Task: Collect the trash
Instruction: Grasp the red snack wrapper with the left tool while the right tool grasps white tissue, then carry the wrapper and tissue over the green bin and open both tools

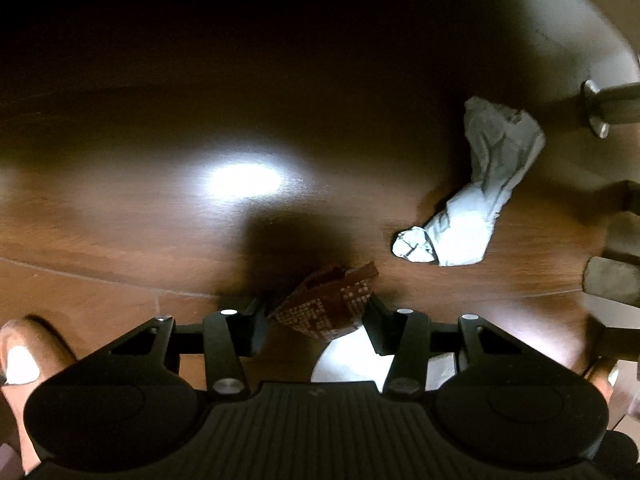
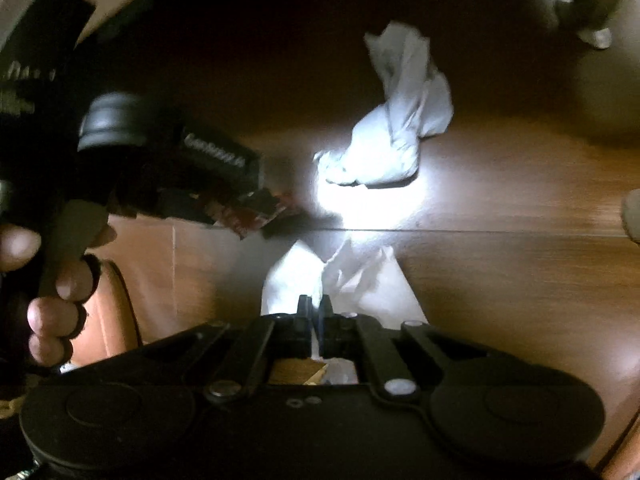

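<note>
My left gripper (image 1: 316,308) points down at a wooden surface (image 1: 160,240), and its fingers press on both sides of a crumpled brown printed wrapper (image 1: 332,304). From the right wrist view the same wrapper (image 2: 256,212) hangs in the left gripper (image 2: 248,200), which a hand (image 2: 60,280) holds. My right gripper (image 2: 316,308) is shut on a white tissue (image 2: 344,276) that spreads out beyond its fingertips. A second crumpled white tissue (image 1: 480,200) (image 2: 396,132) lies loose on the wood, ahead and to the right of the left gripper.
Metal furniture feet stand at the right edge (image 1: 600,108) and at the far right (image 2: 596,32). A tan leather object (image 2: 116,312) sits low at the left. A seam (image 2: 480,232) runs across the wood, and bright glare (image 1: 240,180) marks it.
</note>
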Demonstrator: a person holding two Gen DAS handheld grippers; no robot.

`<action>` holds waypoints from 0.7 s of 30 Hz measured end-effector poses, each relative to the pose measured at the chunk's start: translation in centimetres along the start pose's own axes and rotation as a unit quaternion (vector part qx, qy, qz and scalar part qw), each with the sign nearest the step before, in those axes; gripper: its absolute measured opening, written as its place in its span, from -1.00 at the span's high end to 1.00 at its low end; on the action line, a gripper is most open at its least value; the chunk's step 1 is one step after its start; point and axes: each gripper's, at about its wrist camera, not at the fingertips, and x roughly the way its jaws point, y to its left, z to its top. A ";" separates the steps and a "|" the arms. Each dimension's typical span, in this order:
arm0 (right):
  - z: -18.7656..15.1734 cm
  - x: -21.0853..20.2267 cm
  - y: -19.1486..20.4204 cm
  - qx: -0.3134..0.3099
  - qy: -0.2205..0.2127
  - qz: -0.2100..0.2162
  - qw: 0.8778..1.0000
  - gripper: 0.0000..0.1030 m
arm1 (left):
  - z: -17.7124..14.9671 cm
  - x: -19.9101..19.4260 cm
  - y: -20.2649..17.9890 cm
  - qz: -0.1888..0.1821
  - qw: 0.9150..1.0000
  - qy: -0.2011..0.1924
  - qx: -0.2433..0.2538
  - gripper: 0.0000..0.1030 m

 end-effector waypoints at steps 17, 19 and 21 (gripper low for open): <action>-3.4 -16.2 1.7 0.034 -0.107 -0.008 0.994 0.94 | -5.9 -14.4 -2.1 -0.023 0.998 -0.061 -0.011 0.08; -4.2 -18.6 2.0 0.035 -0.124 -0.005 0.992 0.94 | -7.1 -16.5 -2.7 -0.029 0.997 -0.072 -0.006 0.08; -5.1 -20.9 2.1 0.039 -0.136 0.000 0.990 0.94 | -8.5 -18.6 -3.3 -0.035 0.996 -0.085 0.001 0.08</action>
